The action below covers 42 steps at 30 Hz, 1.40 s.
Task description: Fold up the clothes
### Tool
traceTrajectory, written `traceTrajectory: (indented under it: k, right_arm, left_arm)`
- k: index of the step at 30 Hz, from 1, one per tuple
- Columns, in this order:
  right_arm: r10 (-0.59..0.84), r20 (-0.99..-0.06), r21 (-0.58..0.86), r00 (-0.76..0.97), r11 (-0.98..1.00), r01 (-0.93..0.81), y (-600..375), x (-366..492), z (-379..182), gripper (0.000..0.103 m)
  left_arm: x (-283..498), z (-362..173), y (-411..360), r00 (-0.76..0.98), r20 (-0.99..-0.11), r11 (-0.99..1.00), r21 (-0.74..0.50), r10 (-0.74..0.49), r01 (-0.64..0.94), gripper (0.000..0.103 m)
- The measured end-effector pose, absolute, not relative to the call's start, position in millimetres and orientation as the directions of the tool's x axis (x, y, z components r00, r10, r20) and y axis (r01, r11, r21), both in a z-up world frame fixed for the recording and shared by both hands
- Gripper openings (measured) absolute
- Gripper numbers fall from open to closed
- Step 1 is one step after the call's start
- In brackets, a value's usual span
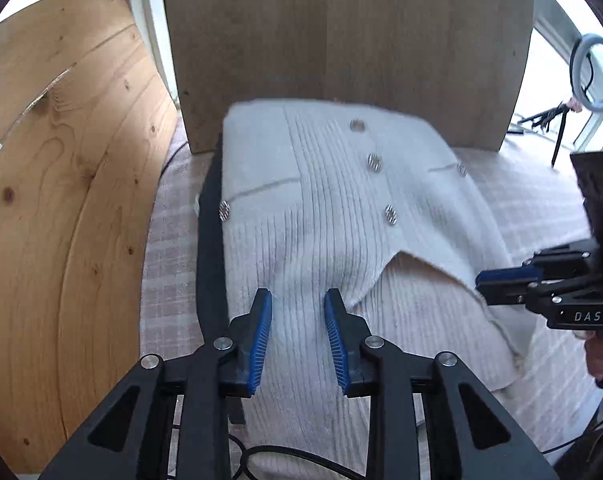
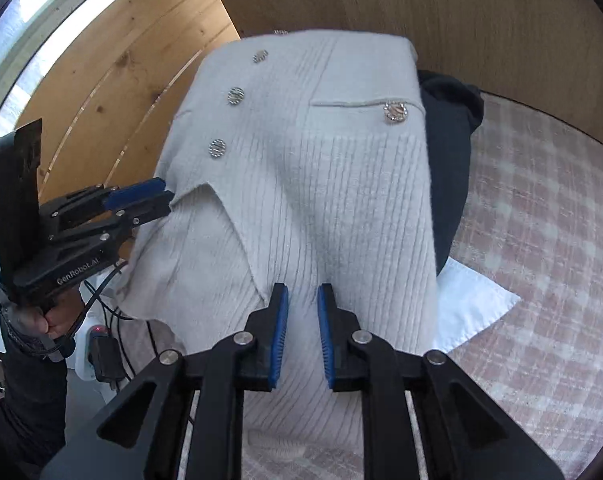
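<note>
A cream ribbed knit cardigan (image 1: 333, 208) (image 2: 301, 152) with sparkly buttons lies folded on a pink plaid cloth (image 2: 541, 260), its lower flap turned over itself. My left gripper (image 1: 297, 298) hovers over its near edge with the jaws apart and nothing pinched; in the right wrist view the left gripper (image 2: 161, 198) sits at the cardigan's left edge. My right gripper (image 2: 303, 290) stands over the ribbed front with a narrow gap between its blue pads (image 2: 280, 320), no fabric caught. In the left wrist view the right gripper (image 1: 497, 284) is at the cardigan's right edge.
A dark garment (image 2: 449, 152) (image 1: 211, 248) and a white garment (image 2: 473, 312) lie under the cardigan. A wooden panel (image 1: 341, 40) stands behind, with pine boards (image 1: 61, 200) at the left. A ring light (image 1: 595, 72) is at the far right. Cables and a power strip (image 2: 101, 340) lie by the person's hand (image 2: 57, 320).
</note>
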State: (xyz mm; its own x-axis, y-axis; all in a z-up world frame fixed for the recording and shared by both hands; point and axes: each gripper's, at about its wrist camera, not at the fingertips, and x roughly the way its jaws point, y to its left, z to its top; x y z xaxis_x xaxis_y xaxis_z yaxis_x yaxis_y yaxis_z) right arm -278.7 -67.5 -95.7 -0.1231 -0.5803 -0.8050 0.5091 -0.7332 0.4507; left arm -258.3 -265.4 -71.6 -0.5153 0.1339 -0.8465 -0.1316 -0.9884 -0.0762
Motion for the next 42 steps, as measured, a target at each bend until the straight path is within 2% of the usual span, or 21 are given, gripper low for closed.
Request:
traceTrajectory:
  k: [4,7,8,10,12,14,17,19,22,26,27,29,30,34,35,37,38,41,42]
  right_arm:
    - [-0.659,-0.728,0.483,-0.191,-0.69,0.539,-72.9,-302.9,-55.4,0.017]
    - [-0.652,-0.729,0.481,-0.208,-0.704,0.522,-87.2,-331.1,-58.6,0.022]
    - [-0.649,-0.73,0.481,-0.213,-0.709,0.516,-92.1,-340.7,-60.2,0.022]
    - [-0.616,-0.761,0.461,-0.204,-0.734,0.498,-104.7,-359.2,-72.6,0.031]
    - [-0.567,-0.809,0.434,-0.153,-0.753,0.495,-121.0,-362.4,-93.7,0.031]
    - [-0.574,-0.801,0.428,-0.172,-0.749,0.505,-117.6,-354.6,-87.1,0.031]
    - [-0.652,-0.739,0.508,-0.17,-0.705,0.495,-94.3,-335.1,-63.4,0.031]
    - [-0.665,-0.724,0.509,-0.181,-0.693,0.511,-79.2,-310.0,-51.3,0.04]
    - [-0.663,-0.726,0.499,-0.184,-0.691,0.523,-63.7,-269.4,-49.7,0.05]
    - [-0.623,-0.77,0.484,-0.136,-0.71,0.511,-52.8,-218.1,-77.3,0.05]
    - [-0.594,-0.795,0.465,-0.124,-0.728,0.504,-50.3,-210.4,-84.9,0.05]
    - [-0.527,-0.844,0.417,-0.103,-0.764,0.492,-44.7,-196.0,-99.8,0.05]
    - [-0.523,-0.845,0.409,-0.111,-0.767,0.494,-40.4,-190.9,-95.4,0.05]
    - [-0.574,-0.794,0.418,-0.202,-0.755,0.505,-15.5,-170.0,-52.5,0.05]
    - [-0.574,-0.783,0.406,-0.239,-0.764,0.501,-9.8,-163.7,-42.7,0.051]
    - [-0.56,-0.771,0.379,-0.303,-0.786,0.489,0.0,-150.3,-29.6,0.065]
    - [-0.549,-0.77,0.365,-0.325,-0.797,0.482,3.9,-143.2,-26.8,0.068]
    - [-0.513,-0.771,0.325,-0.378,-0.826,0.46,13.4,-123.2,-22.1,0.07]
    - [-0.497,-0.781,0.317,-0.378,-0.838,0.445,15.2,-119.3,-25.9,0.07]
  left_arm:
    - [-287.8,-43.8,-270.8,-0.561,-0.814,-0.988,-0.103,0.149,-0.113,0.025]
    - [-312.8,-55.4,-262.2,-0.516,-0.835,-0.98,-0.134,0.192,-0.148,0.026]
    - [-319.8,-66.3,-257.1,-0.498,-0.851,-0.983,-0.101,0.164,-0.152,0.029]
    - [-330.6,-94.2,-246.4,-0.477,-0.876,-0.986,0.013,0.069,-0.168,0.034]
    - [-327.6,-99.0,-246.9,-0.502,-0.862,-0.986,0.013,0.074,-0.169,0.035]
    - [-318.5,-82.2,-256.8,-0.497,-0.862,-0.99,-0.038,0.101,-0.135,0.035]
    - [-290.6,-52.1,-267.8,-0.536,-0.834,-0.99,-0.081,0.133,-0.119,0.035]
    - [-264.0,-39.8,-271.6,-0.558,-0.818,-0.988,-0.091,0.144,-0.121,0.035]
    - [-230.1,-44.7,-272.4,-0.534,-0.827,-0.984,-0.13,0.174,-0.12,0.036]
    - [-199.2,-86.4,-266.9,-0.468,-0.864,-0.983,-0.162,0.186,-0.092,0.036]
    - [-192.2,-97.1,-264.9,-0.451,-0.875,-0.985,-0.153,0.174,-0.082,0.039]
    - [-184.9,-111.7,-259.5,-0.438,-0.899,-0.997,0.042,-0.012,-0.058,0.039]
    - [-181.4,-111.5,-259.8,-0.441,-0.896,-0.995,0.084,-0.053,-0.052,0.039]
    - [-160.0,-72.8,-269.0,-0.507,-0.862,-1.0,-0.016,0.019,-0.01,0.038]
    - [-153.0,-63.3,-268.1,-0.527,-0.85,-1.0,-0.015,0.013,-0.001,0.04]
    - [-139.1,-50.2,-263.7,-0.551,-0.834,-1.0,-0.03,0.022,0.005,0.045]
    - [-132.6,-47.1,-260.5,-0.555,-0.831,-0.999,-0.043,0.03,0.011,0.05]
    - [-111.9,-45.3,-248.3,-0.563,-0.826,-0.998,-0.054,0.02,0.044,0.066]
    - [-106.6,-46.5,-244.8,-0.563,-0.826,-0.997,-0.057,0.015,0.057,0.068]
